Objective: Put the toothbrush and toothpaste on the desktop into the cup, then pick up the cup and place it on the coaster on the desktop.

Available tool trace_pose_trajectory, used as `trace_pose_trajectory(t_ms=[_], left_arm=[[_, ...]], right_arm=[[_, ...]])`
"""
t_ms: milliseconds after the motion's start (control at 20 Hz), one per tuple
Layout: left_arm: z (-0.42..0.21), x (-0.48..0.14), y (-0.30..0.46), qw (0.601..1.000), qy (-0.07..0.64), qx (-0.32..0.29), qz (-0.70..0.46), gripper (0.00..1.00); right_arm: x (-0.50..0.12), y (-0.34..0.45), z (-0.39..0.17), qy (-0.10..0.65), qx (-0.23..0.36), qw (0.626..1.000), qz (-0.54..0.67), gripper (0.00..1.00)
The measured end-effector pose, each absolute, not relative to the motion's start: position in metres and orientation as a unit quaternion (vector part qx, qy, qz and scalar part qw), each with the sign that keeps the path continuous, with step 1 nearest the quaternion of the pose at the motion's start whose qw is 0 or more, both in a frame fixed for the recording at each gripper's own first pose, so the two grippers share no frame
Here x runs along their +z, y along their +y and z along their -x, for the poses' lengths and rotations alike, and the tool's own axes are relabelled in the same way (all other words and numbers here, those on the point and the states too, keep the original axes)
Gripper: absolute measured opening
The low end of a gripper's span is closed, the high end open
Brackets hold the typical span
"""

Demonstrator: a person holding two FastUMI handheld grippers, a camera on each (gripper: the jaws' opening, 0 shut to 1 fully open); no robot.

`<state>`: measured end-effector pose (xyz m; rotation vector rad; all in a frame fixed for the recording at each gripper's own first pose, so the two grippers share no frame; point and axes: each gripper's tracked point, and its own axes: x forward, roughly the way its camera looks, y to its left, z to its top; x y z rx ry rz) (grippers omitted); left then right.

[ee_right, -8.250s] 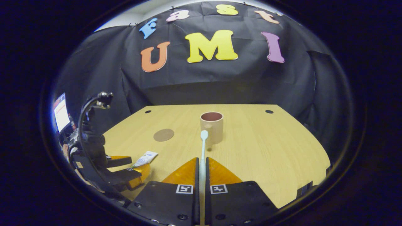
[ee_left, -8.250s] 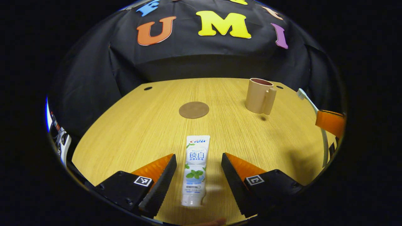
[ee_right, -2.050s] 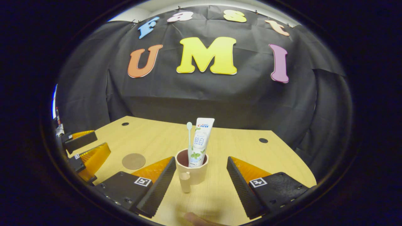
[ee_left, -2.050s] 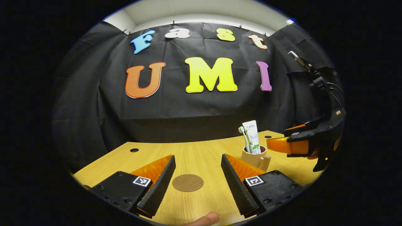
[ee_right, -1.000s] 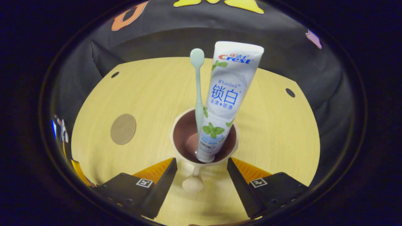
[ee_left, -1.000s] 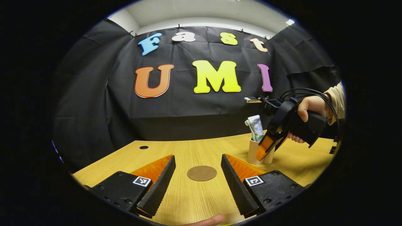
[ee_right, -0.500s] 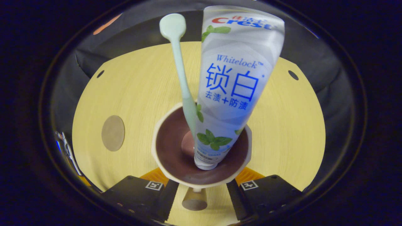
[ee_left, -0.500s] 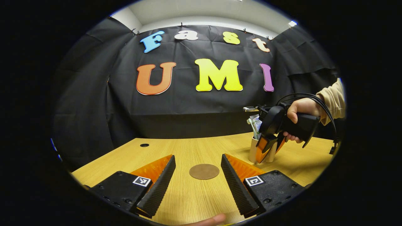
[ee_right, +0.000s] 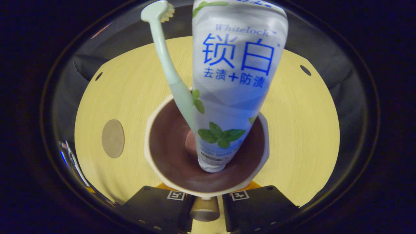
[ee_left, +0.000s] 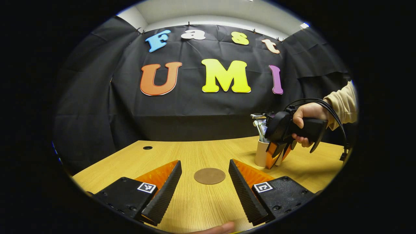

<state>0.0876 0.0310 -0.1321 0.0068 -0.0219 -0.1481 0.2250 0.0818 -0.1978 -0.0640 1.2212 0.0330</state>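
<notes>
A beige cup (ee_right: pixel 150 139) with a dark inside stands on the wooden desk, seen from above in the right gripper view. A white toothpaste tube (ee_right: pixel 234 81) and a pale green toothbrush (ee_right: pixel 164 61) stand in it. My right gripper (ee_right: pixel 205 208) is shut on the cup's handle (ee_right: pixel 203 211), which sits between its fingers below the rim. In the left gripper view the cup (ee_left: pixel 260 155) rests at the right of the desk with the right gripper (ee_left: pixel 276 155) at its side, held by a hand (ee_left: pixel 307 112). My left gripper (ee_left: pixel 204 164) is open above the desk, just short of the round brown coaster (ee_left: pixel 209 175).
The coaster (ee_right: pixel 112 138) lies to the cup's left in the right gripper view, with bare desk (ee_right: pixel 305 130) between them. Small round holes (ee_left: pixel 147 148) mark the desk's far corners. The black cloth wall closes off the back. A fingertip (ee_left: pixel 221 228) shows at the bottom edge.
The right gripper came down over the cup and its fingers closed in from wide open onto the handle. The left gripper stayed open and barely moved.
</notes>
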Motion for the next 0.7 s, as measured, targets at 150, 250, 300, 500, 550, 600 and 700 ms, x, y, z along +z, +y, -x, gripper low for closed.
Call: trace_pose_trajectory(t_ms=[150, 250, 300, 500, 550, 600, 700], left_arm=[[-0.088, -0.13, 0.03, 0.997, -0.015, -0.075, -0.004, 0.93], [-0.087, -0.129, 0.029, 0.997, -0.016, -0.076, -0.004, 0.93], [-0.087, -0.13, 0.029, 0.997, -0.016, -0.078, -0.004, 0.93], [-0.084, -0.131, 0.03, 0.997, -0.014, -0.076, -0.006, 0.93], [-0.083, -0.133, 0.03, 0.997, -0.012, -0.075, -0.006, 0.93], [-0.081, -0.133, 0.032, 0.997, -0.012, -0.075, -0.006, 0.93], [-0.077, -0.13, 0.037, 0.997, -0.016, -0.07, -0.007, 0.93]], right_arm=[[-0.198, 0.082, -0.225, 0.573, 0.021, 0.818, 0.035, 0.28], [-0.199, 0.081, -0.226, 0.572, 0.025, 0.819, 0.038, 0.28], [-0.199, 0.082, -0.226, 0.574, 0.031, 0.817, 0.041, 0.28], [-0.198, 0.08, -0.224, 0.572, 0.045, 0.818, 0.042, 0.27], [-0.197, 0.081, -0.224, 0.57, 0.048, 0.819, 0.043, 0.28], [-0.197, 0.081, -0.225, 0.566, 0.046, 0.822, 0.04, 0.28], [-0.197, 0.081, -0.227, 0.56, 0.046, 0.826, 0.045, 0.27]])
